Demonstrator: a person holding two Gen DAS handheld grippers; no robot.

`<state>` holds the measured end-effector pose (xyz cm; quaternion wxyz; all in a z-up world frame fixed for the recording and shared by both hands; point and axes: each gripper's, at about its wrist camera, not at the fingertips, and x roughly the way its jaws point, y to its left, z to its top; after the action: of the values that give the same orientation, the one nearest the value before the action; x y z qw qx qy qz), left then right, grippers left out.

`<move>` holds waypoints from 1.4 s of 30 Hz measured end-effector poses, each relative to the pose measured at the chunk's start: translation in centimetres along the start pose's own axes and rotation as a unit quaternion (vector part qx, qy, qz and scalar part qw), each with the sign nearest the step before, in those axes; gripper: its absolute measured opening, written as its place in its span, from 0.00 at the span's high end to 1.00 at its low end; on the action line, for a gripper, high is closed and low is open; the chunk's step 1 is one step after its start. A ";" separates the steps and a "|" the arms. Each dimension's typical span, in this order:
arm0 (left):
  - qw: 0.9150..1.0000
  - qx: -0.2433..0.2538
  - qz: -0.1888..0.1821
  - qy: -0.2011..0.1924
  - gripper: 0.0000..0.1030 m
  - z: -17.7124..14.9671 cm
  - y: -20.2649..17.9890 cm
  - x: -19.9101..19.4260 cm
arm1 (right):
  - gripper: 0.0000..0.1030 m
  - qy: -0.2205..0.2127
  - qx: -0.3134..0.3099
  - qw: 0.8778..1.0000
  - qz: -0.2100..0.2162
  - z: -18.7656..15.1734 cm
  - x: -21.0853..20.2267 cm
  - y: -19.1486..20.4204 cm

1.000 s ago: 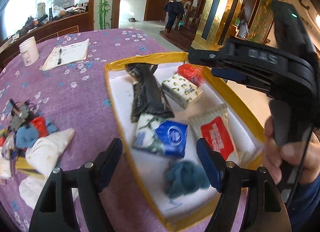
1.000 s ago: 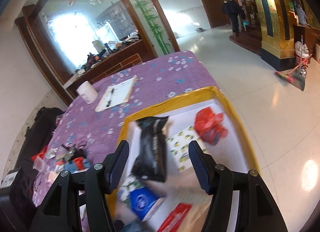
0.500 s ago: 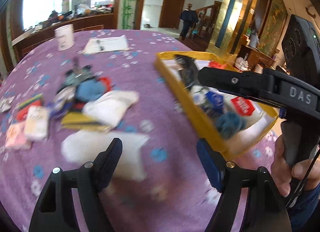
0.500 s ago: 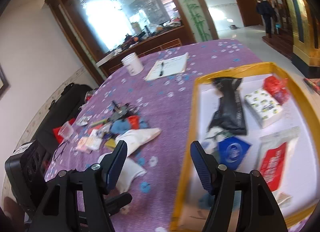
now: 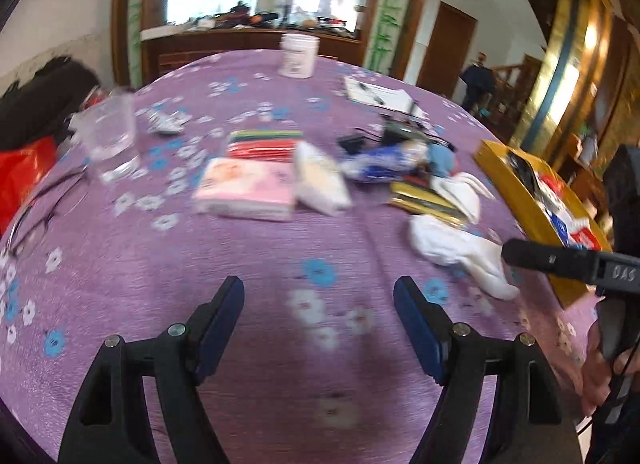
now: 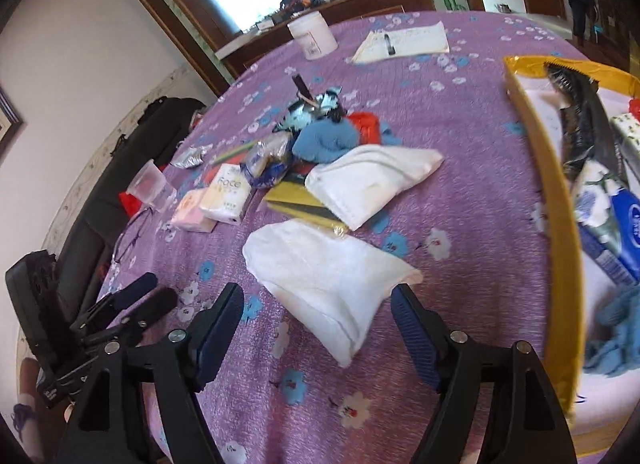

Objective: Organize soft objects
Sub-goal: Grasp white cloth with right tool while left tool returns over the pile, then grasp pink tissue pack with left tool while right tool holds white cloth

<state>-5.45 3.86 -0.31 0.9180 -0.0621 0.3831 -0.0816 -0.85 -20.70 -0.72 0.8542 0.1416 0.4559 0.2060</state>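
Observation:
A pile of soft things lies on the purple flowered tablecloth (image 6: 460, 136): two white cloths (image 6: 332, 284) (image 6: 372, 180), a blue cloth (image 6: 324, 140), a pink tissue pack (image 5: 244, 188) and a white pack (image 5: 320, 180). The yellow-rimmed tray (image 6: 560, 224) at the right holds a blue tissue pack (image 6: 624, 224), a black bag (image 6: 580, 124) and a teal cloth (image 6: 616, 340). My right gripper (image 6: 318, 312) is open, its fingers either side of the near white cloth. My left gripper (image 5: 318, 304) is open and empty over bare tablecloth; it also shows in the right wrist view (image 6: 152, 296).
A clear plastic cup (image 5: 108, 136), glasses (image 5: 36, 212), a white tub (image 6: 312, 36) and a notepad with a pen (image 6: 404, 40) are on the table. A black bag (image 5: 36, 104) lies past the table's left edge. A person stands by the stairs (image 5: 476, 80).
Both grippers have swung left, away from the tray and toward the pile on the tablecloth. The right gripper now hangs over the near white cloth. Both stay open.

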 end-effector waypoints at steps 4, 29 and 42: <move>1.000 -0.017 -0.002 -0.005 0.26 -0.3 2.0 -0.3 | 0.21 0.006 0.005 1.000 -0.015 0.8 2.1 1.2; 0.994 -0.030 0.051 0.088 0.16 7.5 5.7 5.9 | 0.78 -0.014 -0.049 0.998 0.028 -1.6 1.2 1.9; 0.991 0.004 0.091 0.097 0.12 8.2 4.0 10.1 | 0.77 -0.022 -0.043 0.998 0.029 -1.6 0.9 1.9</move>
<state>7.82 6.21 -2.33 0.8803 -0.0157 0.4742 -0.0052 -2.18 -18.54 -1.48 0.8633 0.1221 0.4231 0.2466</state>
